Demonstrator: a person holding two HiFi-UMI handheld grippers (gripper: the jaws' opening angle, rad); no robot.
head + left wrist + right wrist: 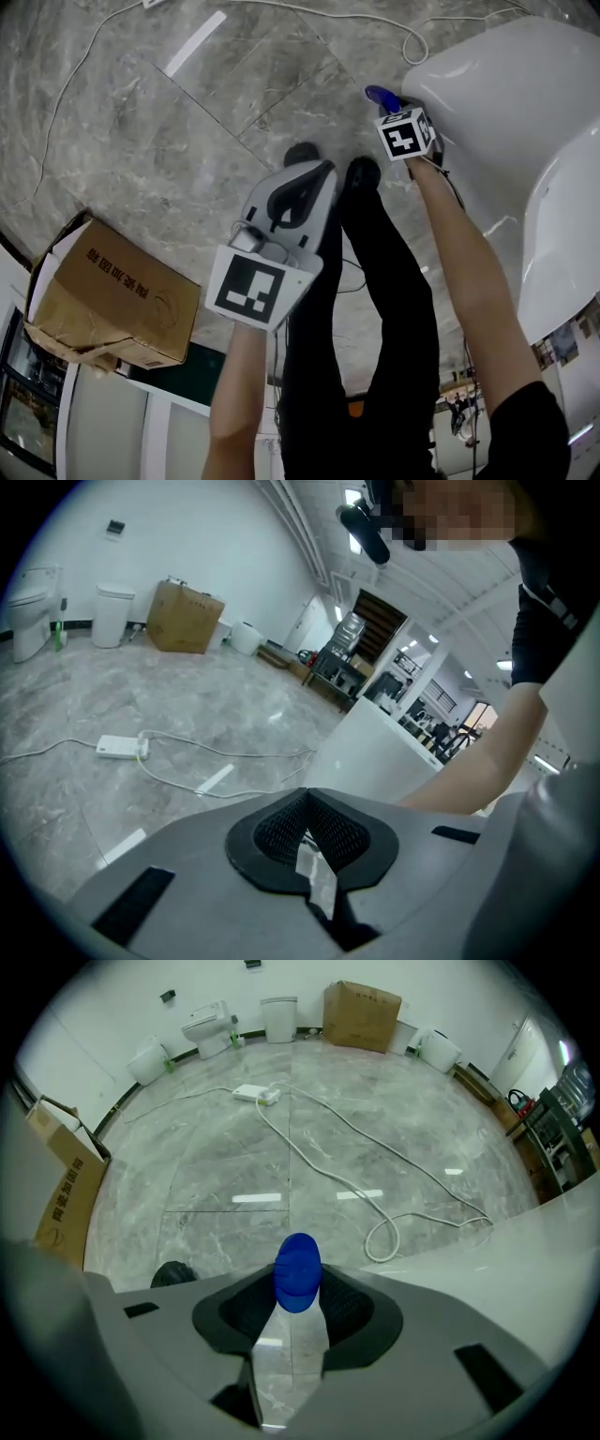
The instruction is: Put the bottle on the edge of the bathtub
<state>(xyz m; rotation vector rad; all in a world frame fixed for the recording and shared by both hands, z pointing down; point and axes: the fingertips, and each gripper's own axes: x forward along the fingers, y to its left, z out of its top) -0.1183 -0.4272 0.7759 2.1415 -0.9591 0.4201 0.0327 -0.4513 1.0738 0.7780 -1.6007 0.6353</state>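
The right tongs are clamped on one clear bottle. Its single blue cap sticks out past the pads. In the head view the bottle sits at the left side of the one white bathtub, close to the outer wall. I cannot tell whether the two touch. In the right gripper view the tub's white rim fills the near right, and the bottle is held clear of it, not standing on it.

The left tongs are closed down narrow, with the two dark pads meeting at their tips and nothing between them. In the head view they hang near the middle, over the person's two black-clad legs and two dark shoes.

The floor is grey marble tile. On it lie one white power strip and one long white cable, which curls into a loop near the tub. Two cardboard boxes show in the right gripper view. One open box is at the left, and one closed box stands against the far wall. A few white bathroom fixtures stand along that same far wall.
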